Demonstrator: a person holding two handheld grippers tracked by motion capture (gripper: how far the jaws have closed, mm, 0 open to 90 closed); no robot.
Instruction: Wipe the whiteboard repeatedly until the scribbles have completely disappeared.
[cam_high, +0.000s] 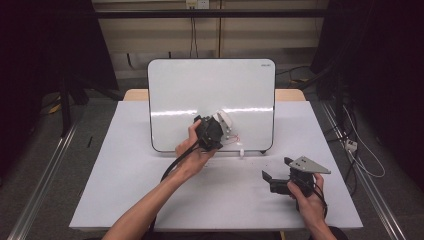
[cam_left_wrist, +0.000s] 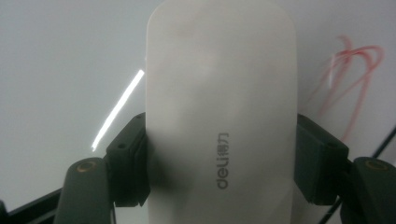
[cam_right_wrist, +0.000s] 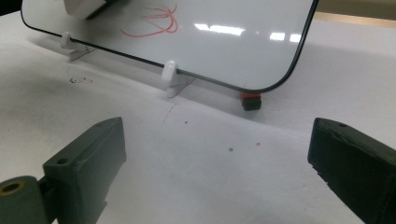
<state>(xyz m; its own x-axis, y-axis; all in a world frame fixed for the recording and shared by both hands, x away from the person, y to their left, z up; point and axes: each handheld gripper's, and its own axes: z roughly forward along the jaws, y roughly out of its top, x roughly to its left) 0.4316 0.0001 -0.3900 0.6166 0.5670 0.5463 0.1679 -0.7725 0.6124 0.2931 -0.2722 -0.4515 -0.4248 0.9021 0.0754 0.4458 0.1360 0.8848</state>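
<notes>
On the white table (cam_high: 150, 200), a whiteboard (cam_high: 190, 90) is being propped upright on small white clips (cam_right_wrist: 169, 74), with its lower edge near the middle of the table. Against the lower right part of the board's face, a white eraser (cam_high: 223, 119) is being held by the left gripper (cam_high: 216, 124); in the left gripper view the eraser (cam_left_wrist: 222, 116) is being clamped between the two black jaws, whose pads are pressing on its long sides, and grey lettering is being shown on its rounded back. A red scribble (cam_left_wrist: 348, 74) is being seen on the board just beside the eraser, to its right in that view, and in the high view it is lying just below and right of the gripper (cam_high: 232, 140). Whether the eraser is touching the board cannot be told from the pictures.

Near the table's front right corner, the right gripper (cam_high: 274, 181) is being held low over the table by the person's right hand (cam_high: 307, 197), well apart from the board. Its jaws are being kept wide apart with nothing between them, as the right gripper view (cam_right_wrist: 215, 168) is showing, and bare table is being seen in the gap. Beyond them, a small red and black foot (cam_right_wrist: 251, 101) is being seen under the board's rounded corner, and the red scribble (cam_right_wrist: 152, 23) is being seen higher up on the board.
</notes>
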